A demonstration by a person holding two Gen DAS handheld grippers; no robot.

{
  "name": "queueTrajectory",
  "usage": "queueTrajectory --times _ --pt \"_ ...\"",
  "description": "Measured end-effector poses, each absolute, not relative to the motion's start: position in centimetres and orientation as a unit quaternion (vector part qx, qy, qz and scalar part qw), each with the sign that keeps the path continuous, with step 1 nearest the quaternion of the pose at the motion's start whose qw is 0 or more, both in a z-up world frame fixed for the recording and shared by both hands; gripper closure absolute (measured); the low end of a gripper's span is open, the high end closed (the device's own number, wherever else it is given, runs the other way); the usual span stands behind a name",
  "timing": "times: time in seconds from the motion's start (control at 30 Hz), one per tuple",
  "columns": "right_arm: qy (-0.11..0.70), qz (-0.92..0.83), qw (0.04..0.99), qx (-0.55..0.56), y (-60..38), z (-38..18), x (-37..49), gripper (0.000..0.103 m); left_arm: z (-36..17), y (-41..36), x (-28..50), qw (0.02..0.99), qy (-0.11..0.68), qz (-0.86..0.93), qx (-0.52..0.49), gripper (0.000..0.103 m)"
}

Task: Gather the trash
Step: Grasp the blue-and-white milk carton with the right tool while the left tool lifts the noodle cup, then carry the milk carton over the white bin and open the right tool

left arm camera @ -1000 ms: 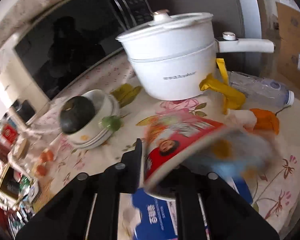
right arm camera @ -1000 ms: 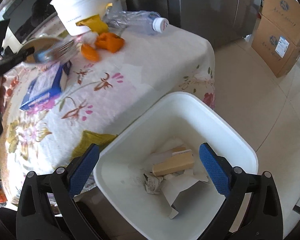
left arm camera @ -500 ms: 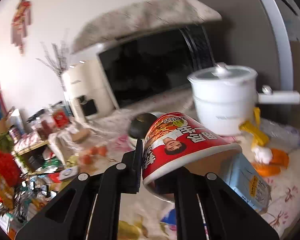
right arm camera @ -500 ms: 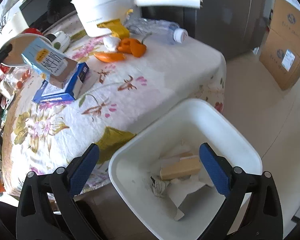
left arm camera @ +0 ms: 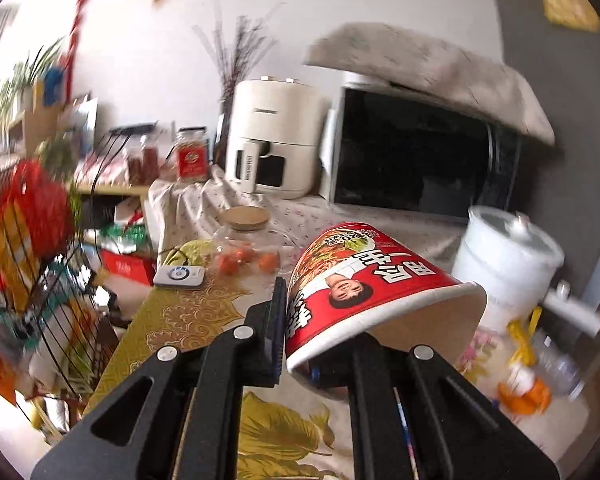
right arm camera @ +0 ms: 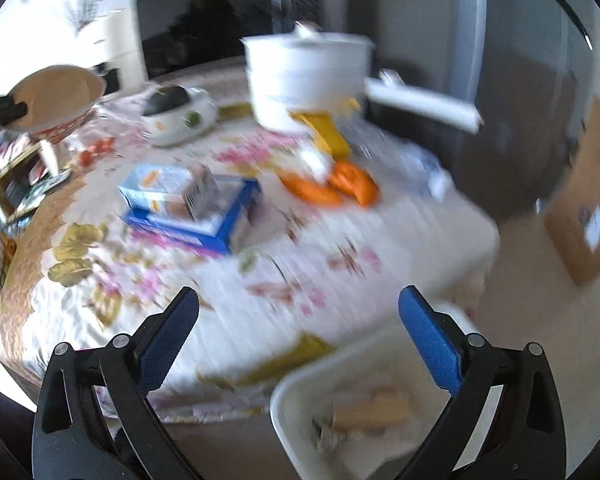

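Noodle cup [left arm camera: 364,280]: seen clamped in the left gripper [left arm camera: 316,340], pinched through its wall near the rim, one finger outside on the red print, the other inside the mouth; gripped that way presumably because the paper wall was thin enough for nearly closed jaws, while the full width of the cup was not; hung tipped on its side, mouth toward the camera, clear of the table [right arm camera: 380,240] and up at its far left side in the right wrist view; looked empty inside, so judged safe to carry tilted without spilling.

Right gripper [right arm camera: 300,300]: spread wide, nothing between the blue pads, nothing held; hovered over the near edge of the table with the white bin [right arm camera: 284,396] just below; probably kept free for the next piece.

Bin: stood close against the table edge, already holding crumpled paper and a tan scrap; well apart from the cup, so a carry across judged necessary before any drop.

Still on the cloth: a carton [right arm camera: 160,188] lying on a blue box [right arm camera: 228,220], orange peel [right arm camera: 340,188] near the white pot [right arm camera: 308,76]; much of that view blurred.
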State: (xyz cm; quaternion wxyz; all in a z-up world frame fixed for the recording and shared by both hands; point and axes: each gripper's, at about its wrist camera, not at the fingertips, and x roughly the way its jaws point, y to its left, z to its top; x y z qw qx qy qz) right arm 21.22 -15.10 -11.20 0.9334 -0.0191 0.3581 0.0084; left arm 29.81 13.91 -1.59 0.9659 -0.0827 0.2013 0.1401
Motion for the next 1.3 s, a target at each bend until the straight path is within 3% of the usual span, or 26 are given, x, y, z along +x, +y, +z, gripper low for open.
queueTrajectory --times 0.3,0.73,1.07,1.17,1.3 --pt "0.359 0.125 0.907 -0.181 -6.0 -8.2 29.6 0.007 0.5 18.8 28.5 0.958 0.18 0.118 -0.188 0.094" --pt "0.43 0.199 0.82 -0.321 2.1 -12.3 34.9 0.008 1.1 21.1 27.6 0.951 0.173 0.091 -0.239 0.094" --pt "0.477 0.2 0.794 -0.321 2.8 -14.9 37.7 0.028 0.9 20.9 27.9 0.951 0.183 0.083 -0.236 0.094" --pt "0.482 0.205 0.796 -0.303 2.5 -15.1 37.9 0.03 0.8 20.9 28.0 0.95 0.185 0.083 -0.236 0.094" --pt "0.486 0.211 0.794 -0.298 2.7 -15.3 38.2 0.041 0.4 21.0 28.4 0.947 0.195 0.078 -0.243 0.094"
